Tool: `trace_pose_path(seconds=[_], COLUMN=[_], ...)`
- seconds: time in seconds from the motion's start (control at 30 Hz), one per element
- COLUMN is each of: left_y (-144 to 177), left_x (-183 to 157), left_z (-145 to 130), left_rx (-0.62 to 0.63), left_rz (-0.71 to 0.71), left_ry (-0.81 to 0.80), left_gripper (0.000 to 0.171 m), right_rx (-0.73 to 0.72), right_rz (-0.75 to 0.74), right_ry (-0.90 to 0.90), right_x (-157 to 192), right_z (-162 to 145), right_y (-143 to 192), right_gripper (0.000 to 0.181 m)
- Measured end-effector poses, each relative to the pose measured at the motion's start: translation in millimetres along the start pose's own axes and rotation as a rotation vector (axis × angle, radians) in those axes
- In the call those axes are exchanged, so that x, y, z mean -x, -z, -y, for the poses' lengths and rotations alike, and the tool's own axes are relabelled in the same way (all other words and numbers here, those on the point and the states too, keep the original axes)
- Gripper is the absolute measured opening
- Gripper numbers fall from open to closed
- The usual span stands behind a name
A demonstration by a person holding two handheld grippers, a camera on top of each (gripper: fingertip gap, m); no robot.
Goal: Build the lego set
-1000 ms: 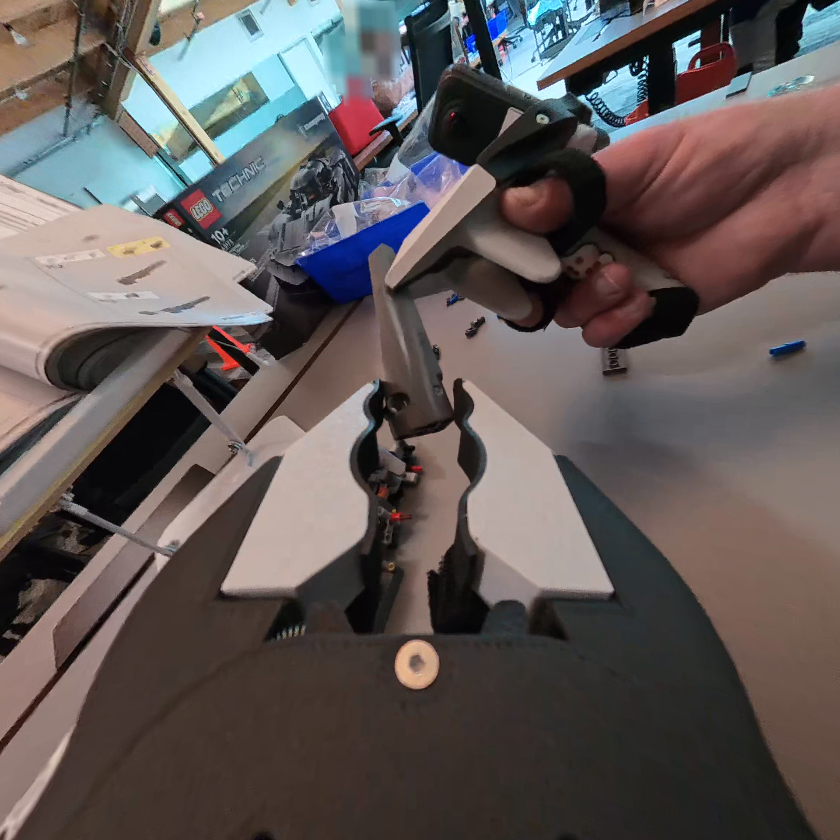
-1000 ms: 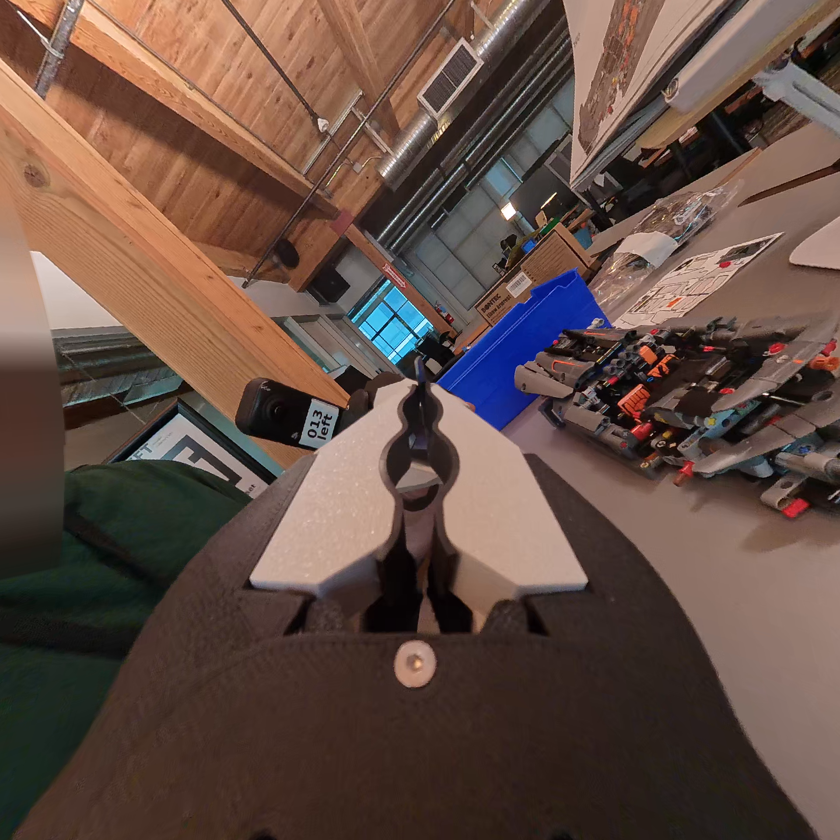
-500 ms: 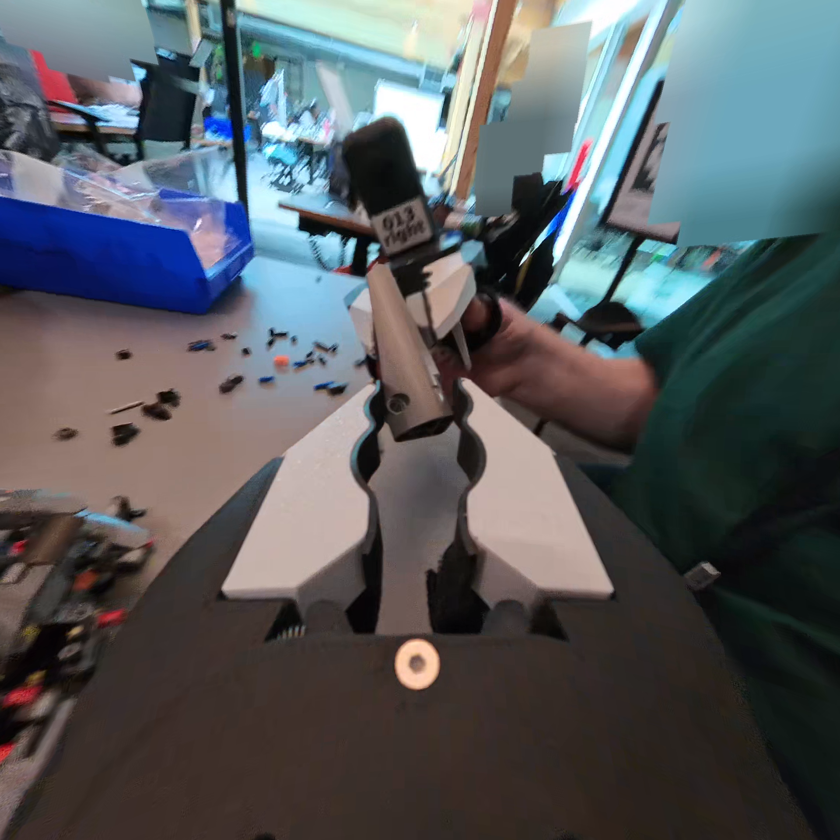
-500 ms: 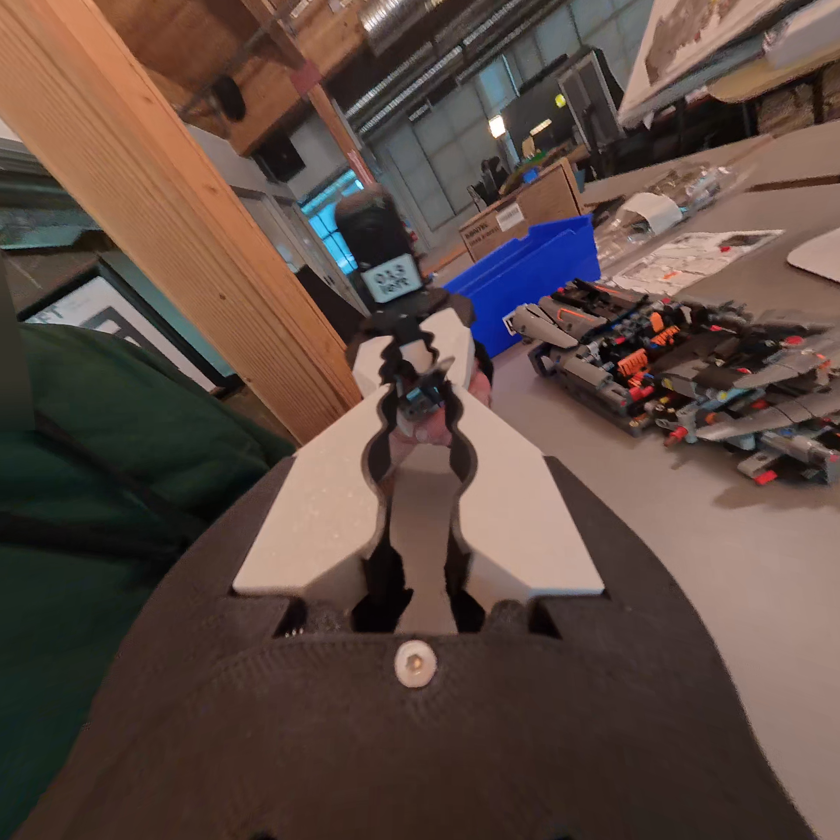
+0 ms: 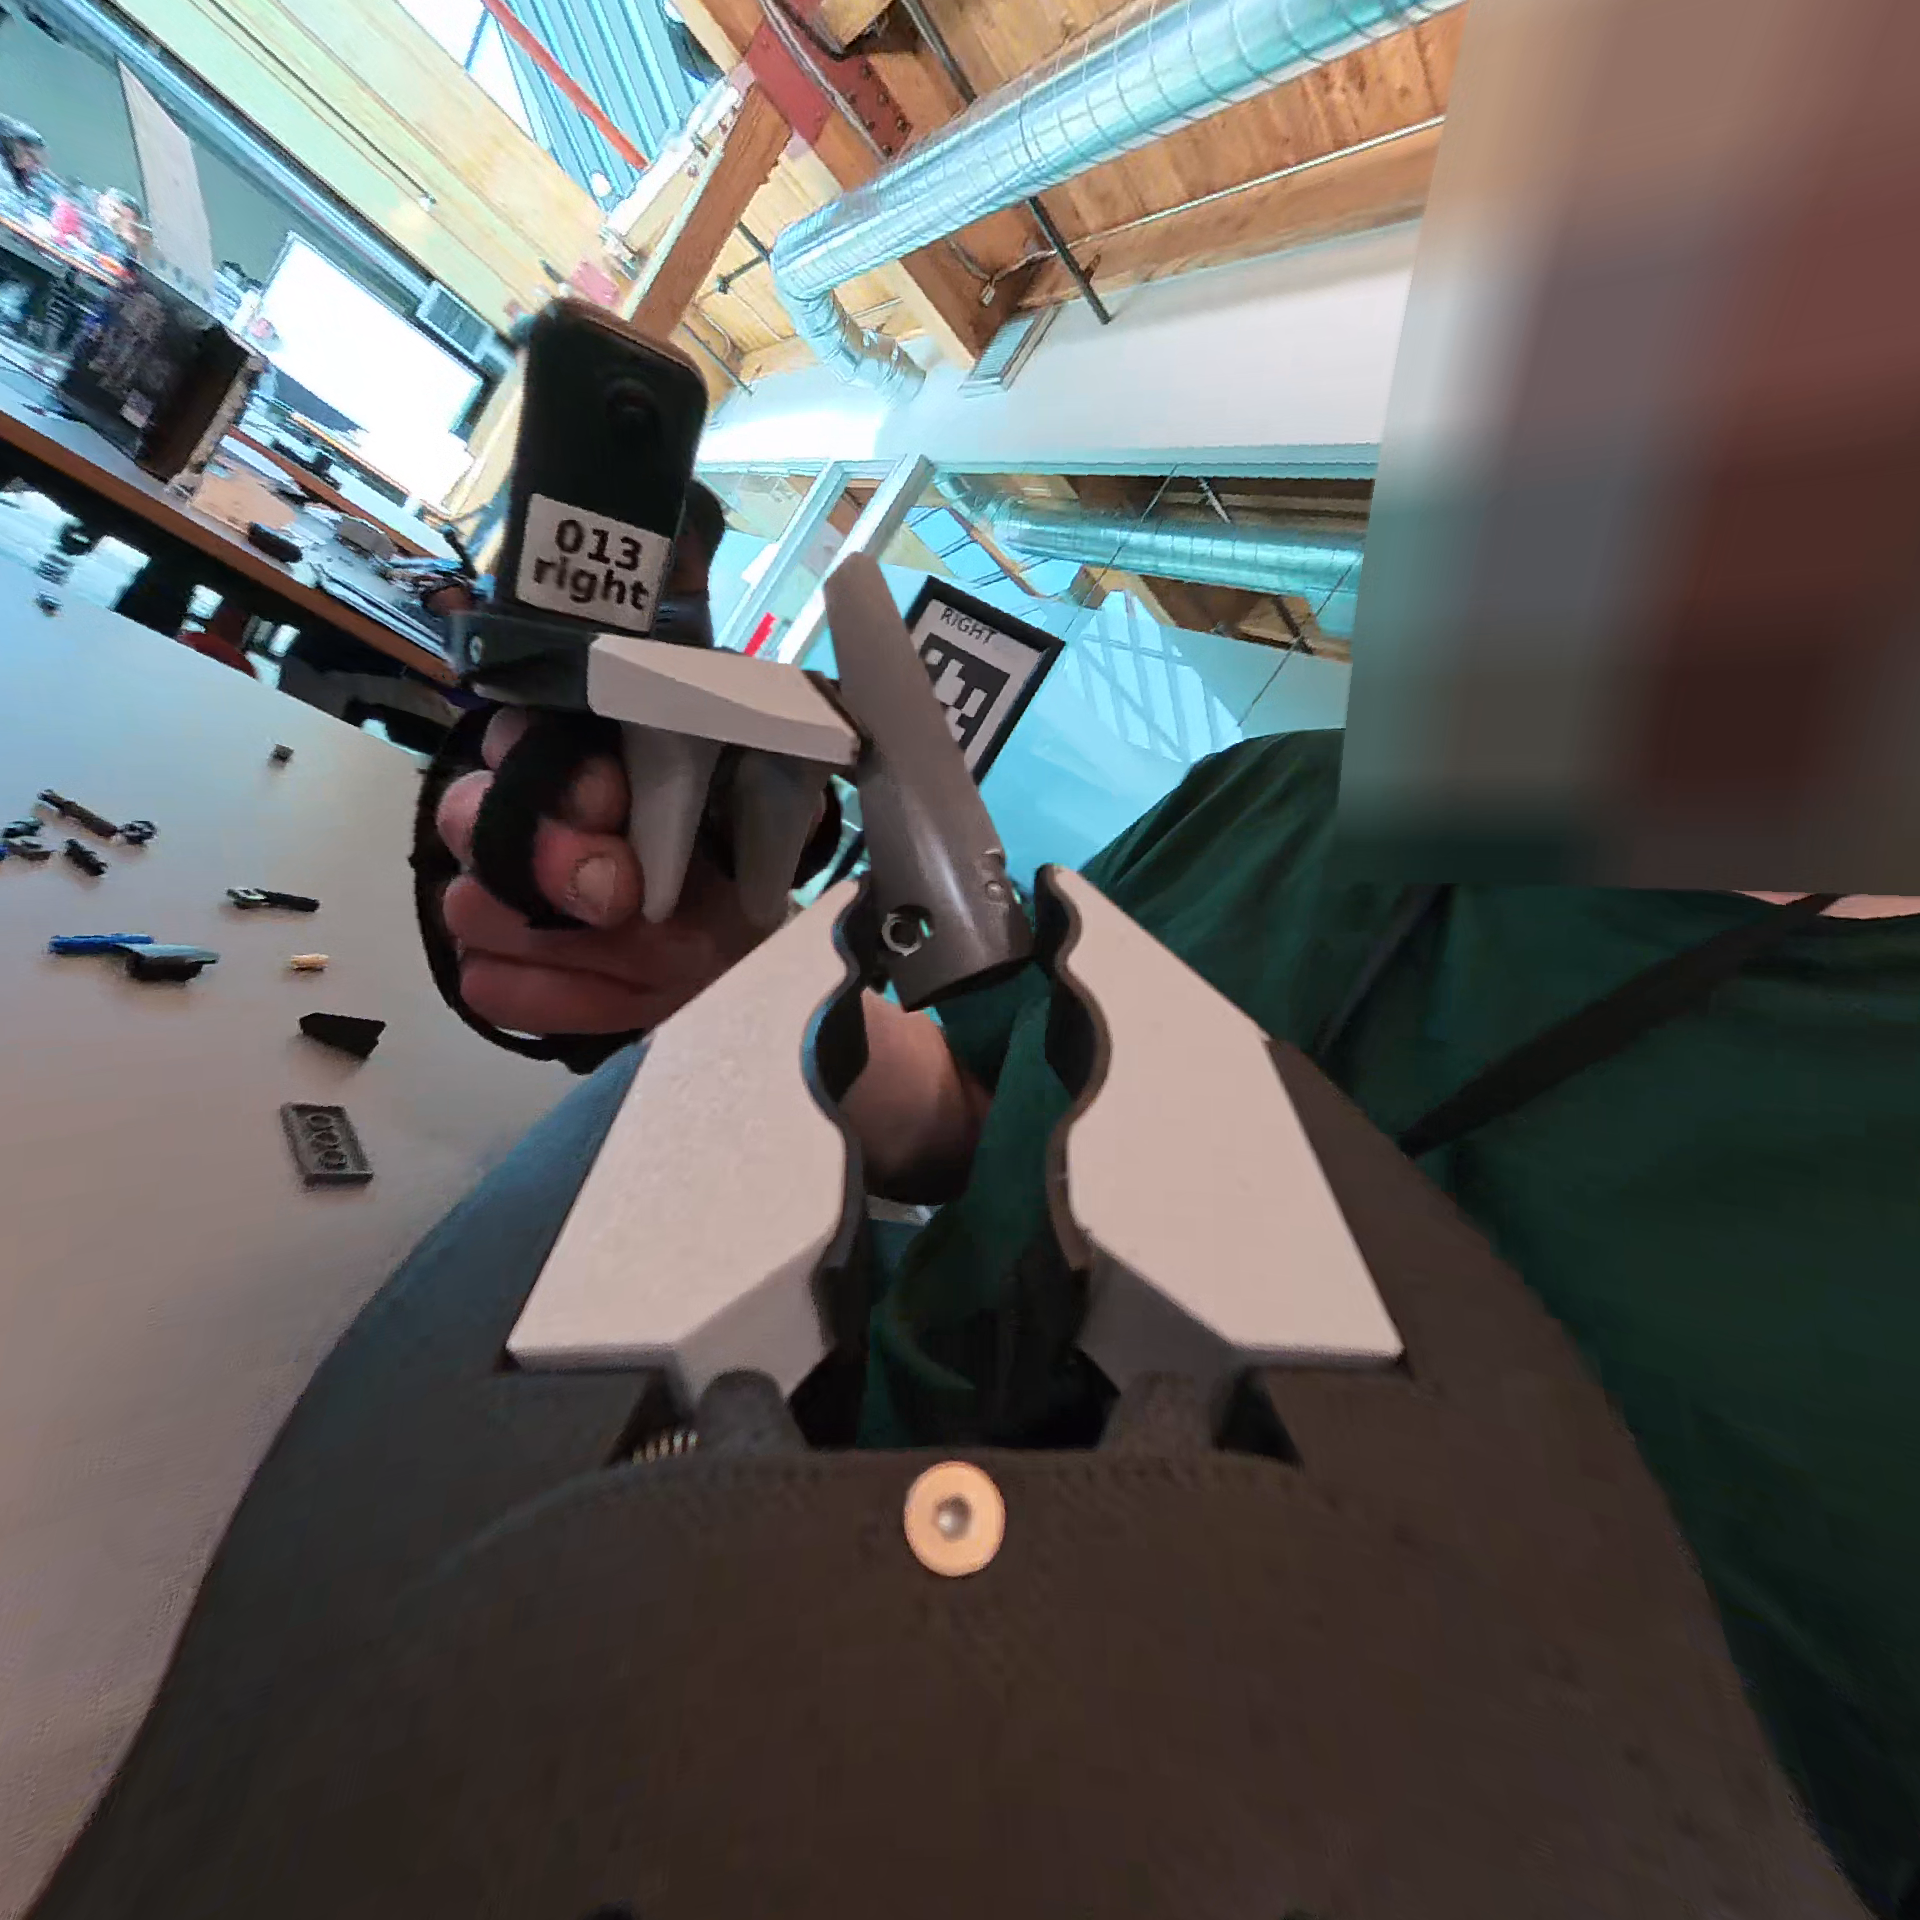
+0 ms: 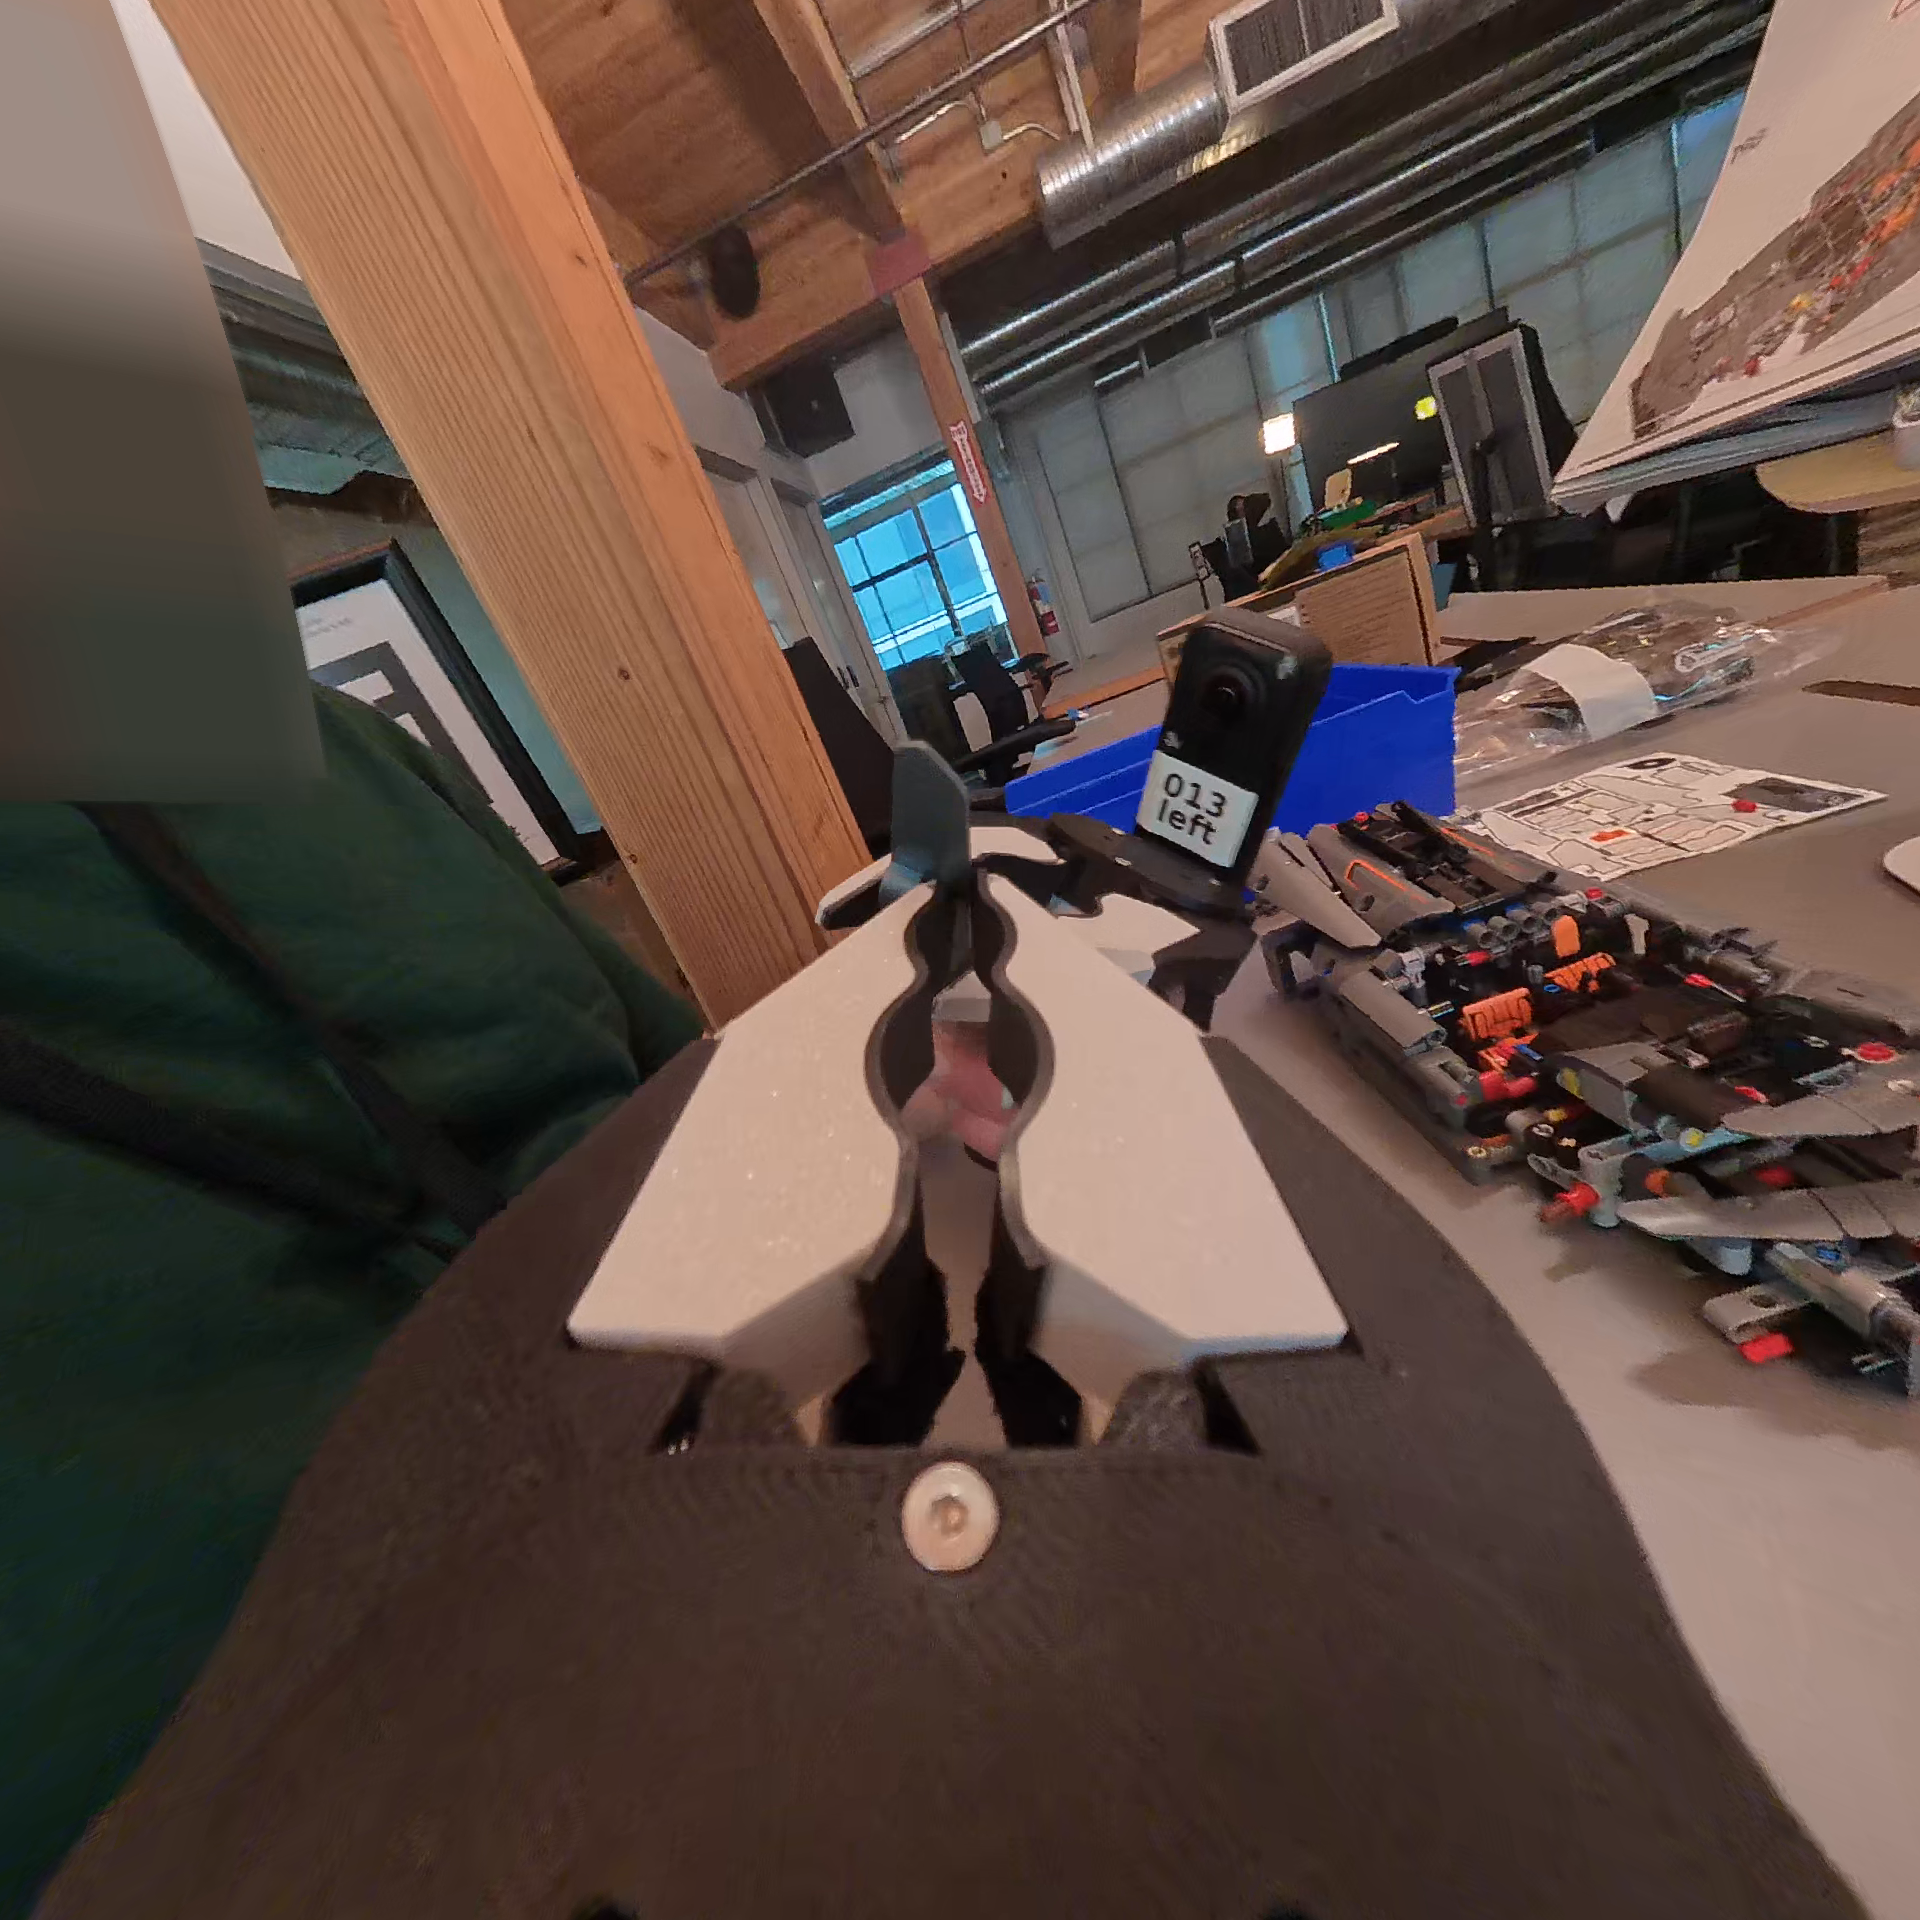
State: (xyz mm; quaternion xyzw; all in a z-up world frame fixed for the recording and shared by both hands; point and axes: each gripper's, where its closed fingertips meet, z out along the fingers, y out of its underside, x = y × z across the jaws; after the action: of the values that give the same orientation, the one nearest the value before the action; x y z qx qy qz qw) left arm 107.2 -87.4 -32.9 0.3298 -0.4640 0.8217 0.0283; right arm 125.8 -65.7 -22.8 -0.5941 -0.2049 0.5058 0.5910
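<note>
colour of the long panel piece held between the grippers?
Dark grey panel piece, plain with no pattern; clearest in the left wrist view.

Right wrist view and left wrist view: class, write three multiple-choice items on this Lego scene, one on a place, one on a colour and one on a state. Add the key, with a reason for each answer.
1. Where is the part-built model?
A. On the table, to the right of the right gripper
B. Inside the bin
C. On the person's lap

2. What colour is the bin behind the model?
A. Red
B. Yellow
C. Blue

3. What state is the right gripper in?
A. Open and empty
B. Shut on the grey panel
C. Shut on a blue pin

Key:
1 A, as the model rests on the grey tabletop at the right of the right wrist view.
2 C, as its walls are plainly blue.
3 B, as the left wrist view shows the fingers pinching the tapered panel partway along.
</note>
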Motion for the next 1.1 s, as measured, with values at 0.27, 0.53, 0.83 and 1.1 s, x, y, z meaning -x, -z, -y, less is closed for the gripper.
trace_pose_path(seconds=[0.27, 0.53, 0.83, 1.1], left_y=[-6.0, 0.3, 7.8, -7.1], left_x=[-12.0, 4.7, 22.5, 22.6], left_z=[-2.4, 13.7, 29.3, 36.0], left_rx=[-0.004, -0.099, -0.094, -0.024], left_rz=[-0.123, 0.009, 0.377, 0.607], left_ry=[0.080, 0.016, -0.347, -0.695], left_gripper=[0.028, 0.022, 0.045, 0.023], right_rx=[0.013, -0.053, -0.271, -0.368], right_rz=[0.045, 0.008, -0.027, 0.002], right_ry=[0.091, 0.053, -0.078, -0.153], right_x=[14.1, 5.0, -14.4, -16.2], right_z=[1.9, 12.8, 34.3, 31.0], right_y=[-4.2, 2.6, 19.8, 15.3], right_gripper=[0.002, 0.000, 0.000, 0.000])
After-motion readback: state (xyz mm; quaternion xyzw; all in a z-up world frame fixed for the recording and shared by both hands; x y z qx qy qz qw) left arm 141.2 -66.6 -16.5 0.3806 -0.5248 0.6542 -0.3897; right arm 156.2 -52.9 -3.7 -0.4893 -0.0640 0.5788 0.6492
